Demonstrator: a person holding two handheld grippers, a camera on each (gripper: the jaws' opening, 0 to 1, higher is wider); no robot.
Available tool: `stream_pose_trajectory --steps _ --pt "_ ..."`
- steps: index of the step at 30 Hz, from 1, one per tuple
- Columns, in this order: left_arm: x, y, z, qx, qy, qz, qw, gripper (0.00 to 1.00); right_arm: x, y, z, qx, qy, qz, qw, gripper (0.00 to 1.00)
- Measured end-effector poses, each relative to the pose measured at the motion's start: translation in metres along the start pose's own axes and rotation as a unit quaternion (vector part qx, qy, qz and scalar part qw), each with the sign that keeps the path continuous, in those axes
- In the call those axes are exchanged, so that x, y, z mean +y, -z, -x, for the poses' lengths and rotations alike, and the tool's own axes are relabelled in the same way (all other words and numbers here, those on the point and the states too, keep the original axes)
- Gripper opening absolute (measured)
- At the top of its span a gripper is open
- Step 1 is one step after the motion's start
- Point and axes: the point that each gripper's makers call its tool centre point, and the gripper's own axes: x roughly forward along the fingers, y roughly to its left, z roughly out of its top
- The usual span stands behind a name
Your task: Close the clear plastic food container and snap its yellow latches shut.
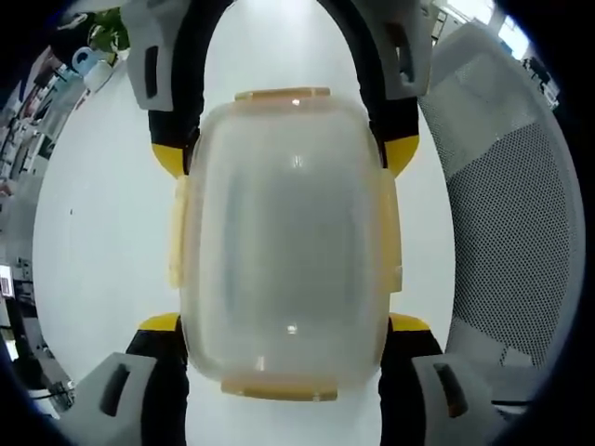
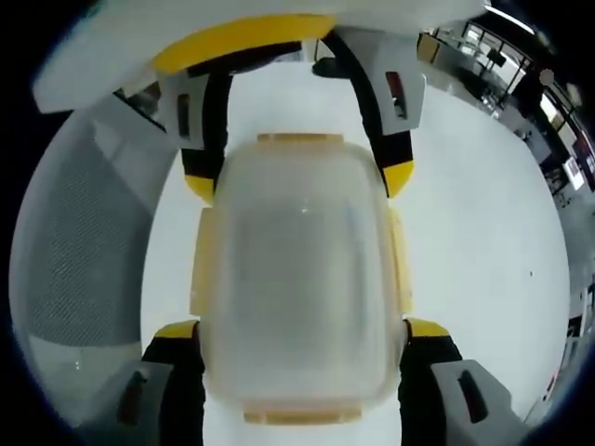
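Hard to tell if the lid sits tight on the clear plastic food container (image 1: pixel 284 251) with pale yellow latches (image 1: pixel 284 94). Milky and blurry, insides hidden. Lying in the middle over the white surface (image 1: pixel 93 242). Left claw (image 1: pixel 284 323) and right claw (image 2: pixel 302 327) spread wide at its sides; squeezing or only touching, cannot tell.

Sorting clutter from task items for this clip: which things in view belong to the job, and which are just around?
Job:
clear container
yellow latches
left gripper, jaws either side of the container
right gripper, likewise

Just around:
white table
grey mesh chair
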Motion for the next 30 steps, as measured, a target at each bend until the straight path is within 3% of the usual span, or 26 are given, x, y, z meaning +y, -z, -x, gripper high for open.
stream_pose_trajectory --steps 30 --pt "-0.0003 -0.0007 -0.0007 -0.004 -0.001 0.003 1.0000 0.86 -0.0001 0.0005 -0.0022 -0.004 -0.003 -0.002 1.0000 0.89"
